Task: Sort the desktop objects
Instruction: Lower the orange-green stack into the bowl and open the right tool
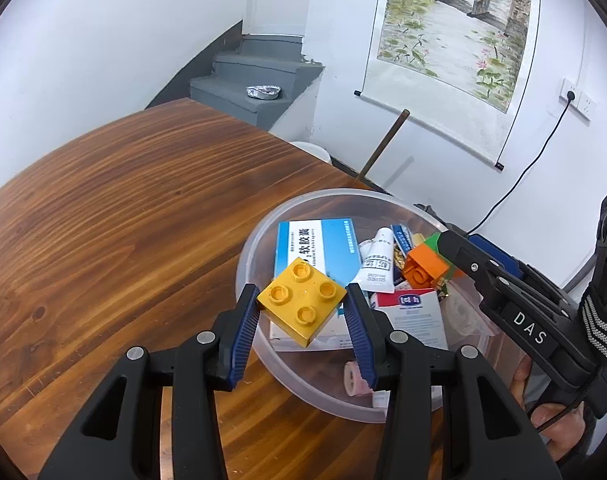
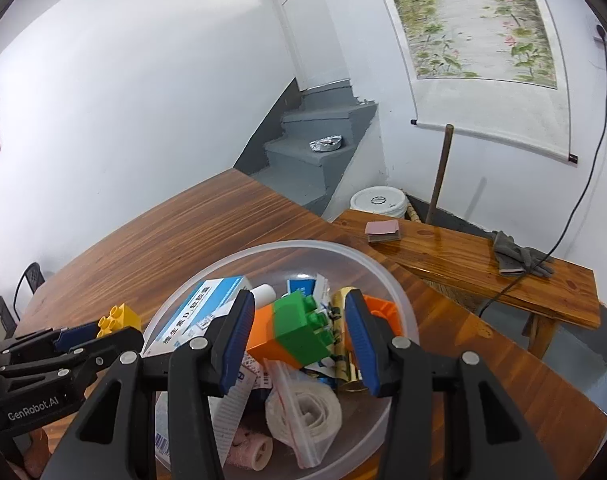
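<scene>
My left gripper [image 1: 302,312] is shut on a yellow four-stud brick [image 1: 301,303] and holds it above the near left part of a clear plastic bowl [image 1: 263,224]. My right gripper [image 2: 299,334] holds an orange and green brick stack [image 2: 293,334] over the same bowl [image 2: 399,296], with its left pad against the orange part; the right pad's contact is hidden behind the stack. The stack also shows in the left wrist view [image 1: 425,266]. The yellow brick shows at the left of the right wrist view [image 2: 117,318]. The bowl holds a blue-white medicine box [image 1: 303,240], a white tube [image 1: 377,260] and a bagged gauze roll [image 2: 303,408].
The bowl stands on a wooden table [image 1: 123,208] near its right edge. A wooden bench [image 2: 463,256] with a grey glove [image 2: 517,258] and a small pad [image 2: 381,232] stands beyond. A white bucket [image 2: 377,200] and a stick [image 2: 439,172] stand by the wall.
</scene>
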`<action>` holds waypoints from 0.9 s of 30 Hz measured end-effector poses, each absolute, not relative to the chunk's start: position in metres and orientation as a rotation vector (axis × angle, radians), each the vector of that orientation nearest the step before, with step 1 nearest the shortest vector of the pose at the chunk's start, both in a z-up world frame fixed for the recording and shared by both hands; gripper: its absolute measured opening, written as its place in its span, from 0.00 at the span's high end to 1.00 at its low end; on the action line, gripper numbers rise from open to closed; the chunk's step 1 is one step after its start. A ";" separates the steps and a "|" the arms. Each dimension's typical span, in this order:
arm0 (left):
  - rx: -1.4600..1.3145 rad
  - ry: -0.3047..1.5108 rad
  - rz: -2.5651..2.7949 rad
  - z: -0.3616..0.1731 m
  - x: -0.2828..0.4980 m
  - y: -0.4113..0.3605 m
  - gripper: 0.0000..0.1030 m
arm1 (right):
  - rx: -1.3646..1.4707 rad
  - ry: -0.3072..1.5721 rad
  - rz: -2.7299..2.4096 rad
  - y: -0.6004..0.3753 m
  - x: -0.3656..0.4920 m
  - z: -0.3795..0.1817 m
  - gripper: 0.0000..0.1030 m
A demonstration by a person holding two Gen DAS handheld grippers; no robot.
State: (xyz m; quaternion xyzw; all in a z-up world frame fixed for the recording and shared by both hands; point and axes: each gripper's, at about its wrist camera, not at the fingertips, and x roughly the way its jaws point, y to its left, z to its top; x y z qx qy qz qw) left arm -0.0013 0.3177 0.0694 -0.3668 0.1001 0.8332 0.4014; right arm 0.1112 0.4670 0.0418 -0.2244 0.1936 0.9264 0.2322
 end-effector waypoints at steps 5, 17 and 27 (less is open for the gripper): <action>-0.937 0.238 2.089 0.070 -0.003 0.322 0.55 | -0.597 0.547 2.533 0.470 0.114 0.043 0.50; -0.925 0.265 2.031 0.069 0.006 0.350 0.55 | -0.545 0.602 2.466 0.482 0.125 0.044 0.50; -0.902 0.292 1.966 0.069 0.017 0.373 0.55 | -0.524 0.664 2.436 0.493 0.131 0.042 0.50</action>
